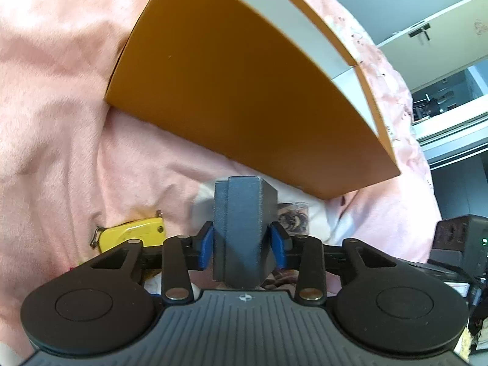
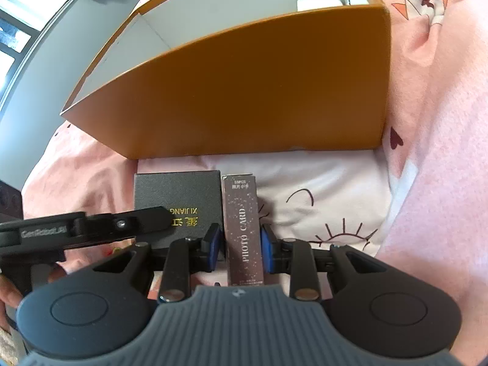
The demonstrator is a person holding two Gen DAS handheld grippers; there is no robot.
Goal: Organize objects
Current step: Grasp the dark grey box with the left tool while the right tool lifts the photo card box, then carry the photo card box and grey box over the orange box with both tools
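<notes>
We see the left tool (image 1: 243,245) clamped on a dark grey box (image 1: 241,231), the right tool (image 2: 241,248) clamped on a brown speckled PHOTO CARD box (image 2: 243,228), both above the pink bed (image 2: 427,183). Orange box (image 2: 244,91) ahead, open, with a white item (image 2: 318,3) inside.

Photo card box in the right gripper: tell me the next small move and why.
Probably lift it over the near wall of the orange box and lower it inside. The right gripper is shut on the photo card box, and the orange box stands open just ahead.
</notes>
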